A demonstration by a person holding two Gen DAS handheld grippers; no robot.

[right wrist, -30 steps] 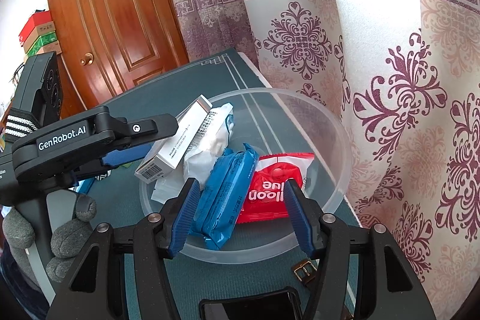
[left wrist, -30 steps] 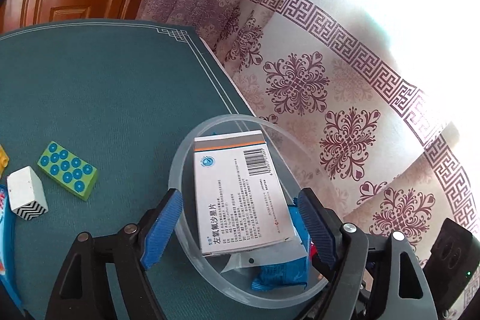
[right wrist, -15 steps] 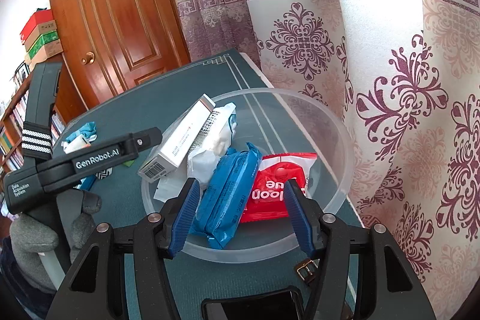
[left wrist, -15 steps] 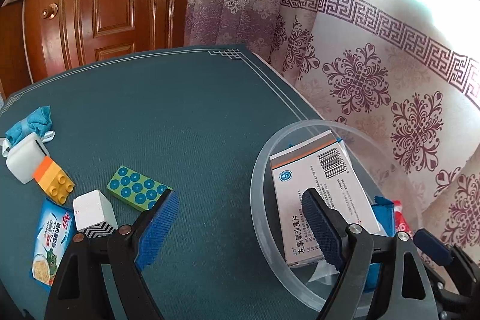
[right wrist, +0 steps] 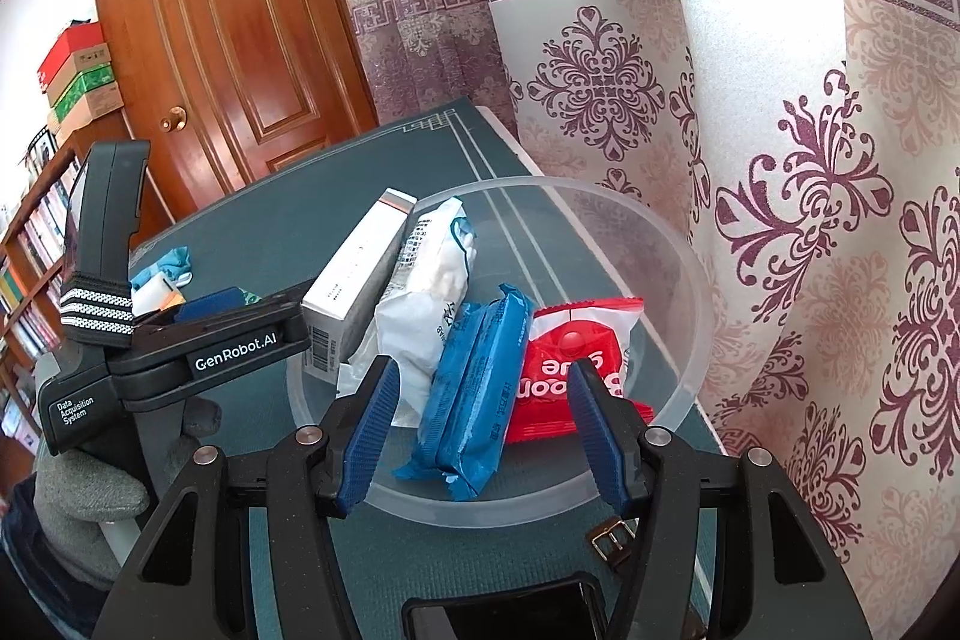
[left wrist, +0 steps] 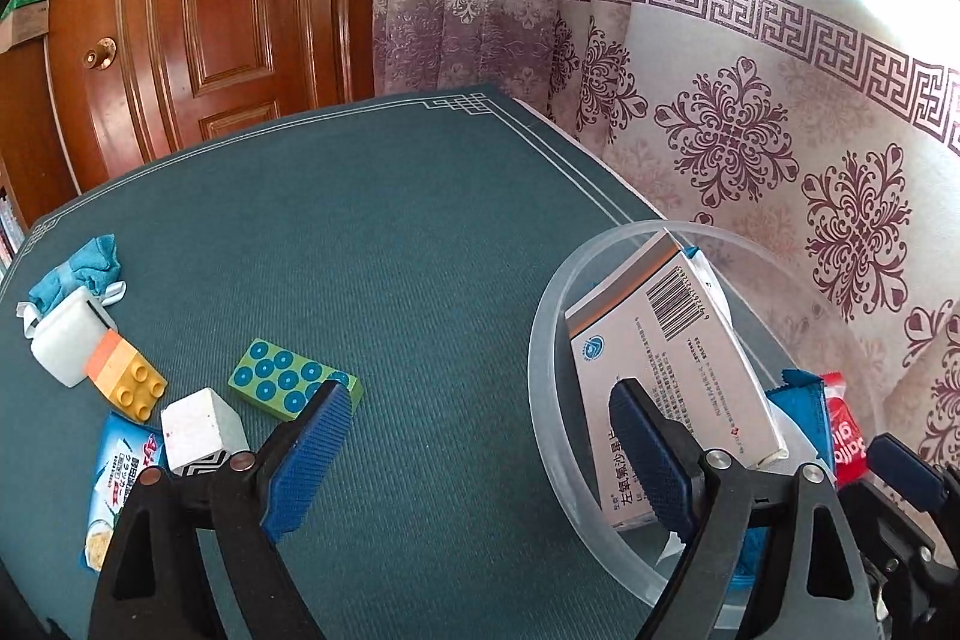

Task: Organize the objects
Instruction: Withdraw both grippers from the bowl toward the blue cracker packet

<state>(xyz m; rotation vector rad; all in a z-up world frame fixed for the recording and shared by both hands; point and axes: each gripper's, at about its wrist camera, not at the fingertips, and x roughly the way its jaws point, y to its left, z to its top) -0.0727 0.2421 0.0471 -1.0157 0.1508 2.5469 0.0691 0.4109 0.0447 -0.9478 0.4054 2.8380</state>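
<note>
Left wrist: left tongs [left wrist: 474, 454] spread, tilted down beside bowl [left wrist: 543, 340].

A: Bowl contents?

B: Clear plastic bowl [right wrist: 690, 280] on the green table mat [right wrist: 300, 196]: white medicine box [right wrist: 354, 280] leaning on the left rim, white packet [right wrist: 429, 304] beside it, blue packet [right wrist: 474, 388], red packet [right wrist: 576, 352] rightmost.

A: Grippers?

B: Right gripper [right wrist: 480, 430], jaws parted, nothing gripped, over the bowl's near rim. Left gripper [right wrist: 204, 334] at left, held by a grey-gloved hand [right wrist: 90, 484].
</note>
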